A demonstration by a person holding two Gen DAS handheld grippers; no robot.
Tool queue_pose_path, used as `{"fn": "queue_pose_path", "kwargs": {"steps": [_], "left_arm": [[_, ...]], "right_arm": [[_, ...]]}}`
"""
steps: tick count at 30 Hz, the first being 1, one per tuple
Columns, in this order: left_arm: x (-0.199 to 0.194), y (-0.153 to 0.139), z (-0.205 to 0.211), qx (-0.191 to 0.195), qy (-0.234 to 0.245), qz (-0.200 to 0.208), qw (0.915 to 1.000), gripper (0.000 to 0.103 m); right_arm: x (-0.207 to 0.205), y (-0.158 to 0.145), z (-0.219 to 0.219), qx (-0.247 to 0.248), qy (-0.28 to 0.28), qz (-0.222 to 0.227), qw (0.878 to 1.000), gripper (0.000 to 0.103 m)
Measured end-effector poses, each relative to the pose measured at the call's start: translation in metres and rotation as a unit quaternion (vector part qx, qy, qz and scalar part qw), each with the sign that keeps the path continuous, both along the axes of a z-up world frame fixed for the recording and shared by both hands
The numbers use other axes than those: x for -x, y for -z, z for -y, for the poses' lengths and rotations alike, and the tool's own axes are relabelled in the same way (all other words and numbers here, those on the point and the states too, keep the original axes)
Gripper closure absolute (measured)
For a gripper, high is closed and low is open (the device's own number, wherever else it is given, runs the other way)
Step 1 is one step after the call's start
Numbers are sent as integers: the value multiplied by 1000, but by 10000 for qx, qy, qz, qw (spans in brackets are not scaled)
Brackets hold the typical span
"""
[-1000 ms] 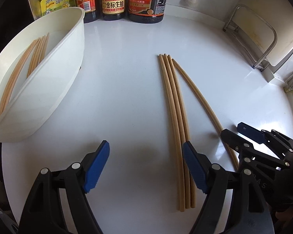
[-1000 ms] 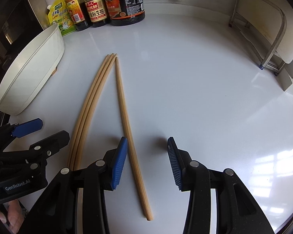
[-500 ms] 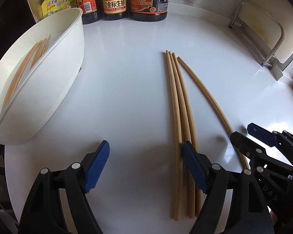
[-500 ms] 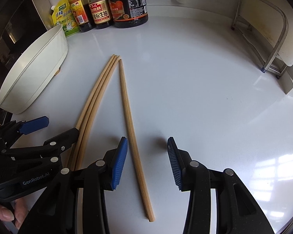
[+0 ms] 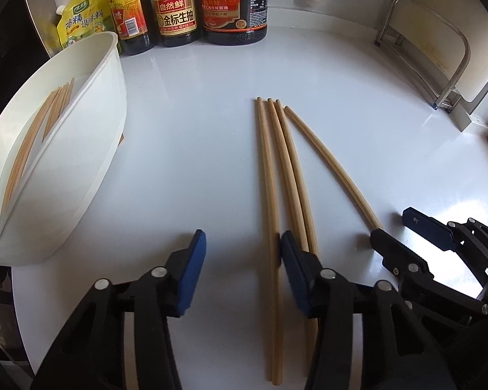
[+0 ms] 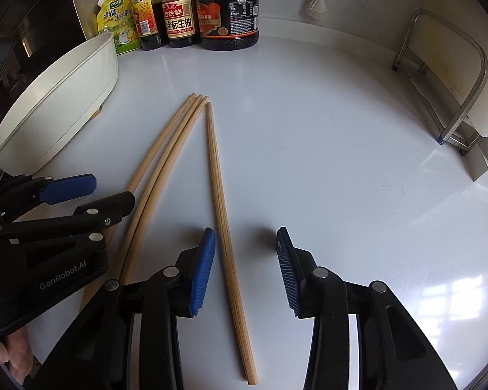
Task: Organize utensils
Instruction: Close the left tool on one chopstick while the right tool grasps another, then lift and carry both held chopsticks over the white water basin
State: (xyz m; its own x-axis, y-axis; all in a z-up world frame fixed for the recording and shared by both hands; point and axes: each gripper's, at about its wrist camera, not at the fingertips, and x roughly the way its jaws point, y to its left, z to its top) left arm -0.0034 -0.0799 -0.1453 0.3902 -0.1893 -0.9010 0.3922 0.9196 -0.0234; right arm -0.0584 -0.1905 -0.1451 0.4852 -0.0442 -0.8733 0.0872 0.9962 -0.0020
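Chopsticks are lying right under your 2 tools on the white counter (image 5: 390,130). Your left gripper (image 5: 240,265) is hovering low with its blue pads spread wide apart, and the leftmost chopstick (image 5: 270,195) of the group of 3 is passing between them, just beside the right pad (image 5: 291,266); whether they are touching, you cannot tell. The other 2 chopsticks (image 5: 296,182) of that group are running under or behind that pad. Your right gripper (image 6: 245,268) is also standing open, and the single chopstick (image 6: 223,214) is lying between its pads, close to the left one and gripped by neither.

Farther out, all 4 chopsticks are fanning together so their far tips are nearly meeting in the middle of the counter. To the left, the white tub (image 5: 81,169) is sitting tilted, and more chopsticks (image 5: 32,143) are resting inside it along its length. At the back wall, a yellow pouch (image 5: 78,22) and 3 sauce bottles (image 5: 179,9) are standing in a row, while a metal rack (image 6: 452,97) is standing at the far right.
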Motion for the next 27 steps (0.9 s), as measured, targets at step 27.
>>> {"fn": "queue_pose_path", "kwargs": {"steps": [27], "left_arm": [[-31,-119,-82,648,-5,426,9970,95]], "right_arm": [[-44,-113,-41,-1122,-44,761,9908,97]]}}
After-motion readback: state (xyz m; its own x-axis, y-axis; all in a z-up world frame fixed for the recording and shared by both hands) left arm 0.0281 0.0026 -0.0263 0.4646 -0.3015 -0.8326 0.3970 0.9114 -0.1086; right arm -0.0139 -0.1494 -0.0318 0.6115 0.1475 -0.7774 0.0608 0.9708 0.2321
